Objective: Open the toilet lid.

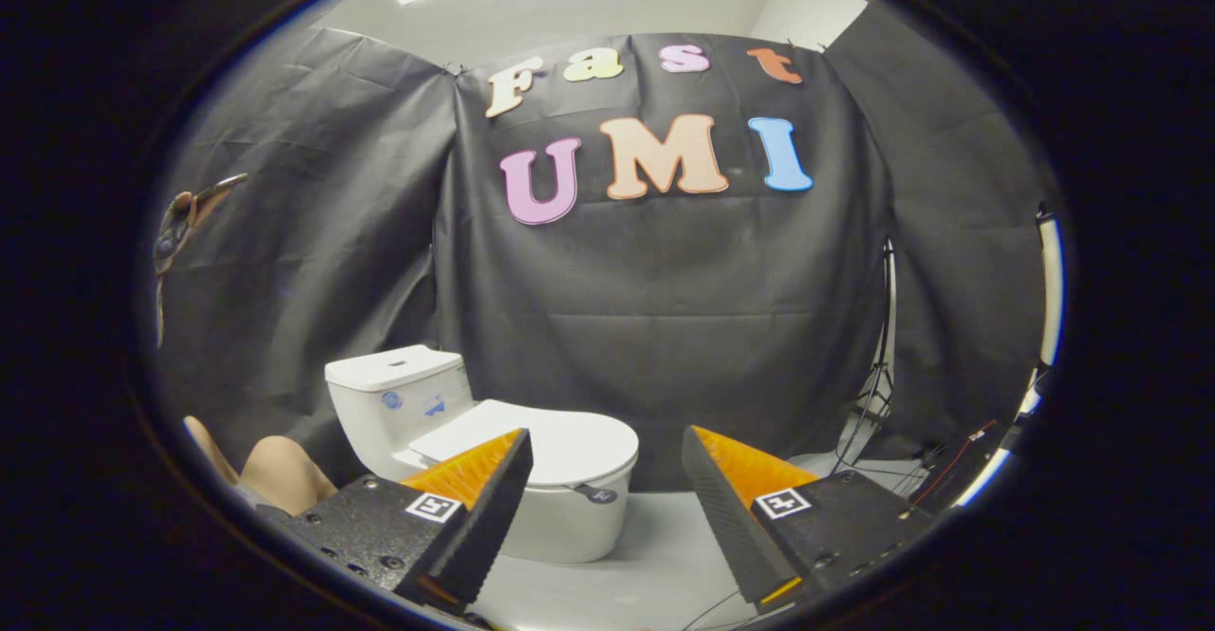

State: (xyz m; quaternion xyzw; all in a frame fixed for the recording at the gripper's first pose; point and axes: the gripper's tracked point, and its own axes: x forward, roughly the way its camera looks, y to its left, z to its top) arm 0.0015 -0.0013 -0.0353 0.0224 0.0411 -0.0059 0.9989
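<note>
Lid down, gripper wide

We see the toilet (494, 451) beyond the left finger, its lid (570, 441) flat; our gripper (607, 451) gapes, holding nothing, short of it.

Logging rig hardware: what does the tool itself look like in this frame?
The tool has two wedge-shaped fingers with ribbed inner faces. Each sits on a black block with screw holes and a square black-and-white marker tag. Fingers are spread apart, with the toilet beyond.

Camera rides on the gripper (607, 455), low, facing forward along its parted jaws. Toilet (532, 460) stands near, just beyond; booth wall behind.
</note>
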